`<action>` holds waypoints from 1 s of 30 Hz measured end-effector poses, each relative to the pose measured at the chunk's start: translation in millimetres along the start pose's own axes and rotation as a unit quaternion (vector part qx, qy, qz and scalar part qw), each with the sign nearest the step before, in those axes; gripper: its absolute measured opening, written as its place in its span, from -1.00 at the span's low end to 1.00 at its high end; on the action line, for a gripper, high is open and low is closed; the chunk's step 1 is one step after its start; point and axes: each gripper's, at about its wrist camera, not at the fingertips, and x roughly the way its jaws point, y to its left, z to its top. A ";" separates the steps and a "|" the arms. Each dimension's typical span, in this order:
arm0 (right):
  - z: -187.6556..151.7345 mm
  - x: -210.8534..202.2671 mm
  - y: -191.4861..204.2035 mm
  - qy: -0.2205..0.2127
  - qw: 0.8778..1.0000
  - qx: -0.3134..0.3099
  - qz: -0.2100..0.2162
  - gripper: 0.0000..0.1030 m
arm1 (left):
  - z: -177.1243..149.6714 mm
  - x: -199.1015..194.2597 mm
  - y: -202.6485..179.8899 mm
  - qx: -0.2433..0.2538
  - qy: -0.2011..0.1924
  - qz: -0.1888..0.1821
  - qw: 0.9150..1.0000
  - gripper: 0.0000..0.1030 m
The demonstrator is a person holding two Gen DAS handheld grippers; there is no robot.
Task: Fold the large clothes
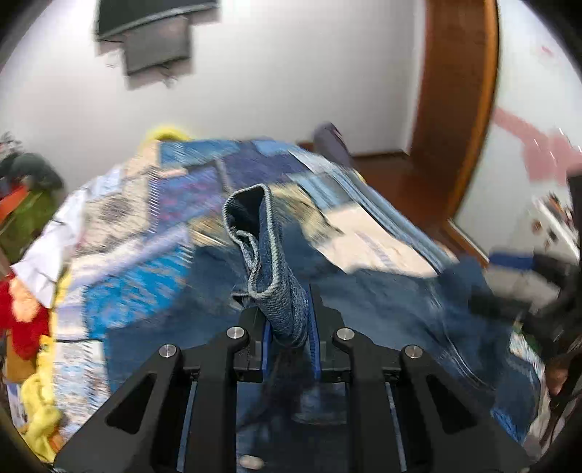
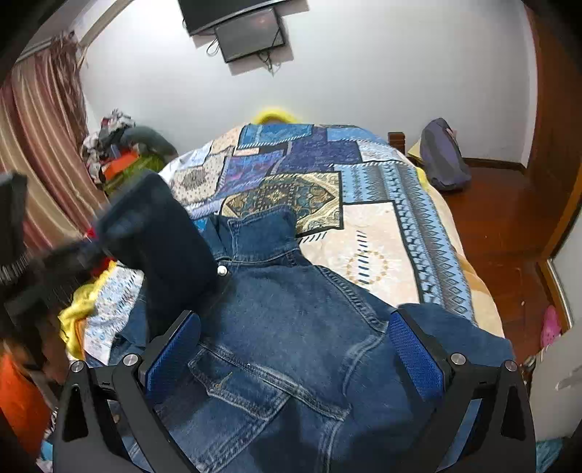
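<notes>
A blue denim jacket (image 2: pixel 291 327) lies spread on the patchwork bedspread (image 2: pixel 374 236), collar toward the far end. My left gripper (image 1: pixel 290 316) is shut on a folded edge of the denim jacket (image 1: pixel 269 254) and holds it lifted above the bed; the view is blurred. In the right wrist view the left gripper shows as a dark blurred shape with lifted denim (image 2: pixel 160 240) at the left. My right gripper (image 2: pixel 294 349) is open and empty, its blue pads (image 2: pixel 414 353) hovering over the jacket's lower front.
A pile of clothes (image 2: pixel 120 149) sits at the bed's far left by a striped curtain (image 2: pixel 40 145). A backpack (image 2: pixel 443 156) leans on the wooden floor at the right. A dark screen (image 2: pixel 251 32) hangs on the white wall. Yellow fabric (image 2: pixel 78 309) lies at the bed's left edge.
</notes>
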 end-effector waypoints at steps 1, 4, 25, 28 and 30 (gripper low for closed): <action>-0.7 -5.2 -3.5 -0.004 1.000 0.005 -0.001 1.00 | -7.9 12.6 -11.8 0.008 0.022 -0.015 1.000 -0.69; -4.0 -14.2 -13.2 -0.004 1.000 0.016 -0.003 1.00 | -29.3 35.9 -34.8 0.022 0.064 -0.042 0.997 -0.68; -6.8 94.9 0.5 0.137 0.990 0.032 0.032 0.94 | -79.4 -0.7 101.0 -0.042 0.082 0.087 0.992 0.45; -8.2 111.1 -3.5 0.153 0.987 0.043 0.034 0.87 | -103.4 13.7 147.2 -0.086 0.110 0.126 0.982 0.45; -6.5 119.6 -4.2 0.157 0.987 0.041 0.023 0.81 | -122.5 28.3 177.2 -0.128 0.136 0.136 0.973 0.45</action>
